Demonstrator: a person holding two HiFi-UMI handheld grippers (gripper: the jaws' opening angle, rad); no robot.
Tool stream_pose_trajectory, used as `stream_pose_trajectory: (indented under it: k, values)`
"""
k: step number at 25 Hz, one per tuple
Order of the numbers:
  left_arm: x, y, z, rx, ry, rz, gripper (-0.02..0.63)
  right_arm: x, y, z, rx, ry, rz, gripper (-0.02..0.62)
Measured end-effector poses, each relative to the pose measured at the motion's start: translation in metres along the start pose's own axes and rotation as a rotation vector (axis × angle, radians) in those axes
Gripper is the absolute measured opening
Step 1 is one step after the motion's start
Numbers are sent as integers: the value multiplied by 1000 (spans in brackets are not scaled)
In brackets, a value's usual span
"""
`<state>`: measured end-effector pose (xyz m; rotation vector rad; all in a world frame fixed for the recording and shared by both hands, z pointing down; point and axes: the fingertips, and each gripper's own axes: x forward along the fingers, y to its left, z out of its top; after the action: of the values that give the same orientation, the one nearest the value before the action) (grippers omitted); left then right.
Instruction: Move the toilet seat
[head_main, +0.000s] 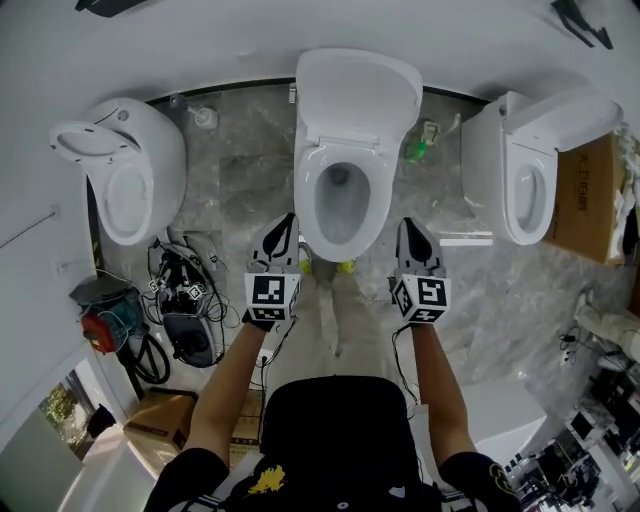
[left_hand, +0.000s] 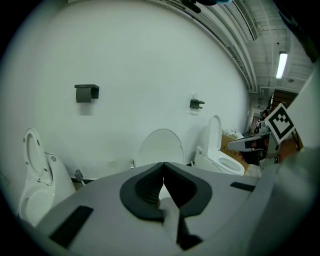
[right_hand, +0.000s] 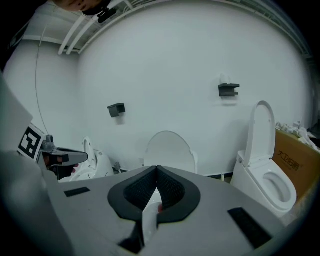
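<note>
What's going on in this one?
A person stands facing the middle toilet of three, a claw in each hand. The left claw and right claw are both shut and empty, held either side of its front. The lid is up, the seat looks down; nothing touches it yet.

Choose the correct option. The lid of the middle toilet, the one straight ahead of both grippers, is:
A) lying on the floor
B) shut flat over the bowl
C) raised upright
C: the middle toilet's lid stands up behind the bowl, which is uncovered and open to view.
</note>
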<state>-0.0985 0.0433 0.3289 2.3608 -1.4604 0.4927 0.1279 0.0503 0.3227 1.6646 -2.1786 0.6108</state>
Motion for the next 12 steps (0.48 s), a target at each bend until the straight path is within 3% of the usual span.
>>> stream_pose_trajectory:
  k: [12]
  values:
    - [43, 19, -89, -11, 79, 17, 18, 55, -2, -88, 38, 66, 5, 26]
